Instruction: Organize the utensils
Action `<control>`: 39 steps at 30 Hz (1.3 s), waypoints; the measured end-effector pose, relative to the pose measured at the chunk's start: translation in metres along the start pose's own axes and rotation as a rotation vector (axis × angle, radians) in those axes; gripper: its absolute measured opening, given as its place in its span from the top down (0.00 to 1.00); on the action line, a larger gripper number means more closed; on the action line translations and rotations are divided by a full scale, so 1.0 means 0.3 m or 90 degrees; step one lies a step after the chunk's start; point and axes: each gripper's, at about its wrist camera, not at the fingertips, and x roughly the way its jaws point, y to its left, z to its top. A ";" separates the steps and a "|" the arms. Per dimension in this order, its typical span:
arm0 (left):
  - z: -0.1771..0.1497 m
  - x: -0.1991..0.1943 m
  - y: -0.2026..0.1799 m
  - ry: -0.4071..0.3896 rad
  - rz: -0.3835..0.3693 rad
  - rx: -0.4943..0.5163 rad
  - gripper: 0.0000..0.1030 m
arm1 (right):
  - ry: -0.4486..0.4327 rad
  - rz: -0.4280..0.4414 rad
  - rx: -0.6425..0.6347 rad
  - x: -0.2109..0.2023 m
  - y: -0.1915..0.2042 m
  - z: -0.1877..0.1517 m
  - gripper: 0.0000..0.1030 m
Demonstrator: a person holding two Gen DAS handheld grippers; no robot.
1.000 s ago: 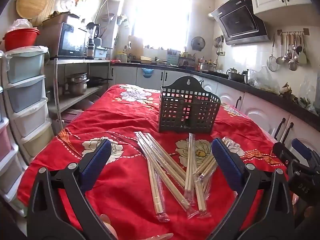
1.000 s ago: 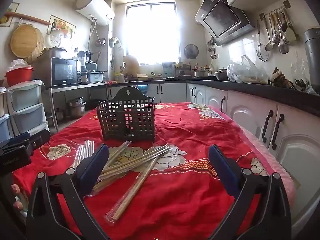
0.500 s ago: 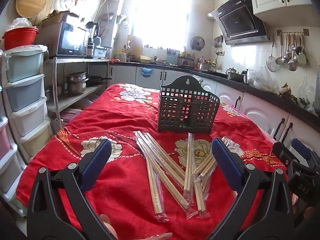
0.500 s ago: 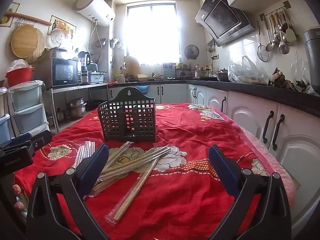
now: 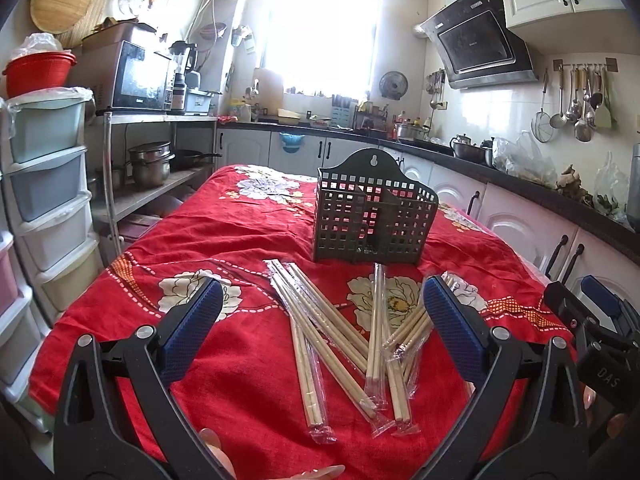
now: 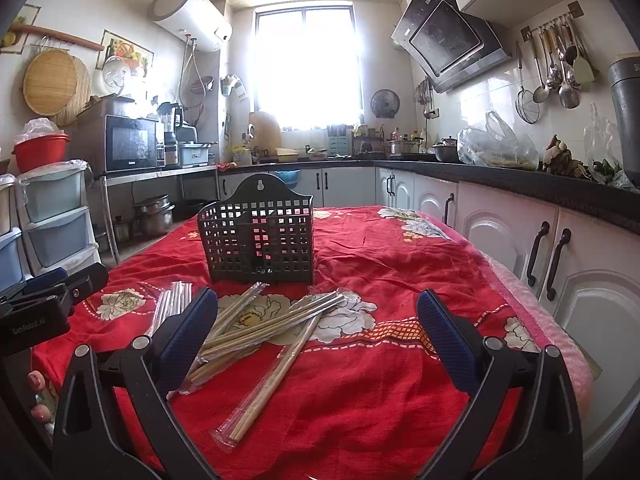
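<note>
While both grippers hover above the near edge of the desk, nothing is held: left gripper (image 5: 323, 322) jaws spread wide, right gripper (image 6: 318, 326) jaws likewise wide and empty. Wrapped chopsticks (image 5: 340, 328) lie scattered on the red floral tablecloth (image 5: 224, 240) (each pair in a clear sleeve, some crossing). Dark perforated utensil holder (image 5: 372, 216) stands upright just behind them, mid-desk. Several pairs lie between the left gripper's blue pads (image 5: 192, 330).

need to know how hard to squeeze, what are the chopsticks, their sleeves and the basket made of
Chopsticks: pale matte sticks, probably bamboo or wood. Sleeves: thin clear plastic film, glossy and crinkled at the ends. Basket: dark grey perforated grid, looks like rigid moulded plastic with a dull finish.
</note>
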 end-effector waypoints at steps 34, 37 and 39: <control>0.000 0.003 0.003 0.000 -0.002 -0.003 0.10 | 0.010 0.006 0.000 0.027 0.019 -0.012 0.06; 0.001 0.005 0.012 0.003 0.001 -0.007 0.10 | 0.013 0.011 -0.003 0.028 0.019 -0.009 0.06; 0.003 0.011 0.021 0.008 0.006 -0.013 0.10 | 0.019 0.016 -0.008 0.033 0.022 -0.004 0.06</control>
